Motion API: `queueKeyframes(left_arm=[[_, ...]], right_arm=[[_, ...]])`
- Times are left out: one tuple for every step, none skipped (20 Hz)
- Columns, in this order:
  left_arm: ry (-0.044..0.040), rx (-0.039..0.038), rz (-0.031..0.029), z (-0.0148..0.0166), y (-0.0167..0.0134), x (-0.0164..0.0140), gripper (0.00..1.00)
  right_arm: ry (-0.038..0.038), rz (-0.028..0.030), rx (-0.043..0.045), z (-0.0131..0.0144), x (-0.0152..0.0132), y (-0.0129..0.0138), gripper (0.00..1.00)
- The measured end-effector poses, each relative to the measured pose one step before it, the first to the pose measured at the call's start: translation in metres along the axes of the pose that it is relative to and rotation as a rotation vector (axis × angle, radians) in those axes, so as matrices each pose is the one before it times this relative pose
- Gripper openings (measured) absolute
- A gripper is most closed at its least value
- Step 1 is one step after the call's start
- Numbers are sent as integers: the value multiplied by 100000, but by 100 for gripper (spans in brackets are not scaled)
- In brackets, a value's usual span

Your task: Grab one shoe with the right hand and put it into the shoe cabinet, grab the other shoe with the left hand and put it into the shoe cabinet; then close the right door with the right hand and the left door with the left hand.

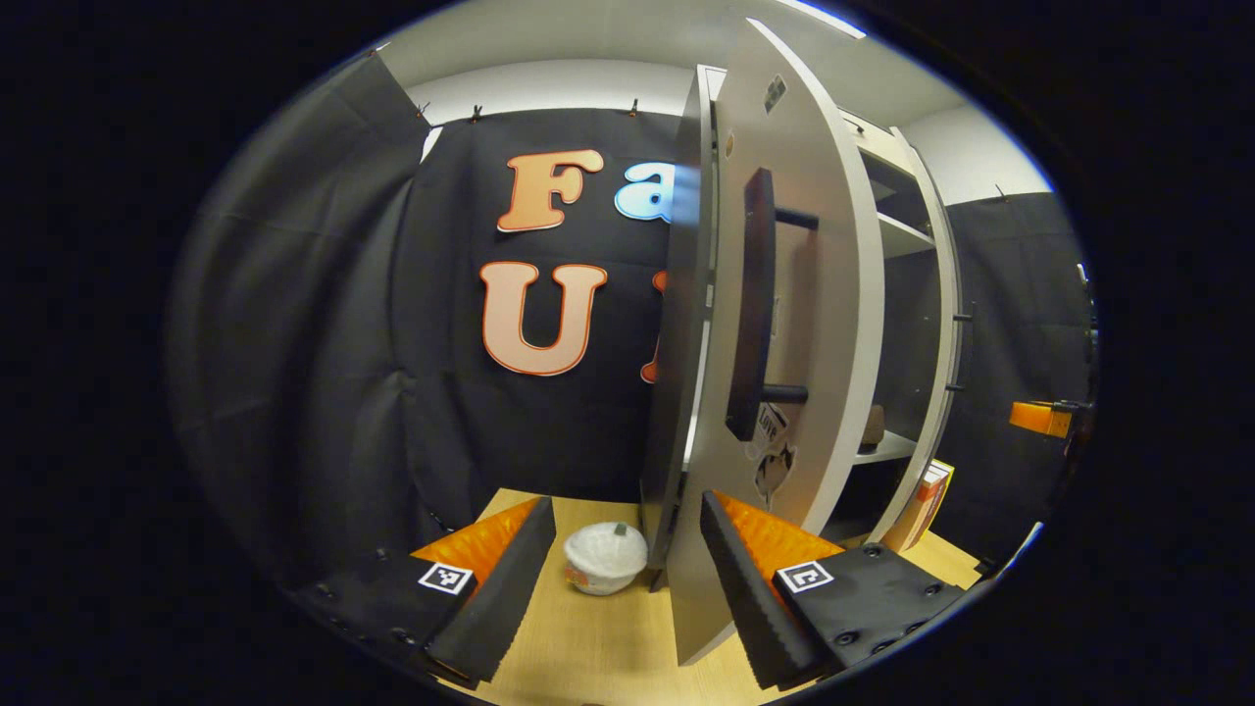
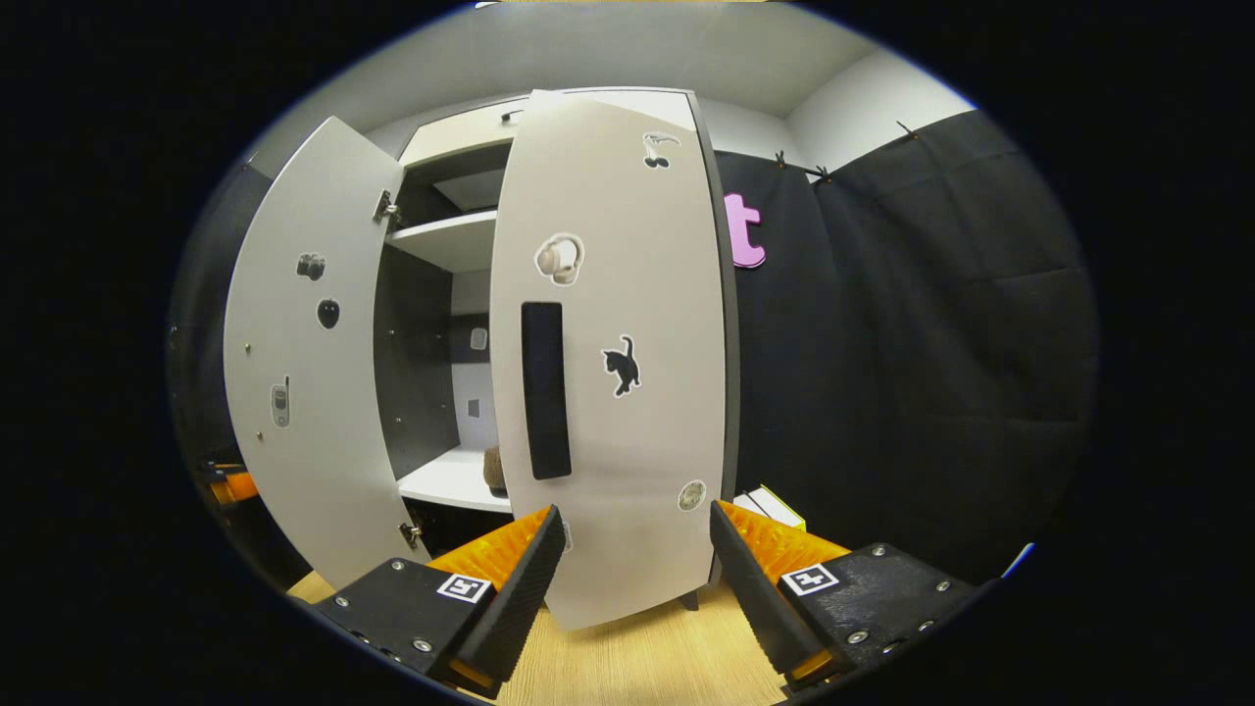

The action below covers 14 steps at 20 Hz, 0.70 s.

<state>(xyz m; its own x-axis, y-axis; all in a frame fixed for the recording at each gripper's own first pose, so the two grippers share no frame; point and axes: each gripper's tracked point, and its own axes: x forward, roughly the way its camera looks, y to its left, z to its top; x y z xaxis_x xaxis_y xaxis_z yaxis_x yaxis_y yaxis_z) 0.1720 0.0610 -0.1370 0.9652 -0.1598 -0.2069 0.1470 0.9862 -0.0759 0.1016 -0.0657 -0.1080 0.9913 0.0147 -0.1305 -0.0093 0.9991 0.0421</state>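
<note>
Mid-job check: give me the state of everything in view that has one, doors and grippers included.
Right door: partly swung toward closed, not yet shut.
Left door: wide open.
Shoe cabinet: open, a brown item that may be a shoe on its lower shelf.
Left gripper: open, straddling the left door's edge, not gripping.
Right gripper: open, in front of the right door.
White bowl: on the floor, looks upside down.

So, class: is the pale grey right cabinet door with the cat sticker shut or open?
Open: the pale grey right cabinet door stands ajar, shelves visible beside it.
</note>
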Motion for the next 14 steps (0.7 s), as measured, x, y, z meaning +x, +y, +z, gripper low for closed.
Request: queueKeyframes(left_arm=[[129, -101, -1362, -354, -569, 187, 95], [149, 170, -1133, -214, -693, 22, 97], [-737, 1416, 1069, 76, 110, 39, 97], [-785, 1020, 198, 45, -84, -179, 97], [570, -724, -356, -13, -126, -59, 97], [627, -1142, -871, -143, -151, 130, 96], [281, -520, -582, -59, -236, 20, 96], [-230, 310, -301, -75, -346, 130, 96], [-407, 1153, -486, 145, -554, 5, 96], [89, 203, -1194, -180, -951, 110, 96], [312, -487, -2178, -24, -1113, 288, 93], [432, -690, -2906, -354, -1490, 332, 93], [455, -431, -2956, -186, -1364, 401, 96], [118, -195, -1948, 2, -1265, 477, 96]], right_arm=[[-927, -387, 55, 459, -400, -248, 92], [-813, -8, 242, 201, -365, -316, 92], [-768, -239, 432, 767, -439, 72, 92], [-273, -529, 750, 292, -354, -412, 92], [-265, -630, 691, 360, -297, -513, 92], [-333, -725, 522, 322, -345, -438, 92], [-563, -814, 108, 371, -321, -483, 92], [-567, -676, -282, 404, -586, -581, 92], [-545, -524, -476, 259, -353, -609, 92], [-112, -202, -450, 146, -347, -469, 92], [-156, -433, -466, 253, -287, -429, 92], [-441, -419, -561, 453, -137, -462, 92], [-680, -662, -589, 529, -179, -520, 92], [-584, -774, -429, 407, -189, -678, 92]])
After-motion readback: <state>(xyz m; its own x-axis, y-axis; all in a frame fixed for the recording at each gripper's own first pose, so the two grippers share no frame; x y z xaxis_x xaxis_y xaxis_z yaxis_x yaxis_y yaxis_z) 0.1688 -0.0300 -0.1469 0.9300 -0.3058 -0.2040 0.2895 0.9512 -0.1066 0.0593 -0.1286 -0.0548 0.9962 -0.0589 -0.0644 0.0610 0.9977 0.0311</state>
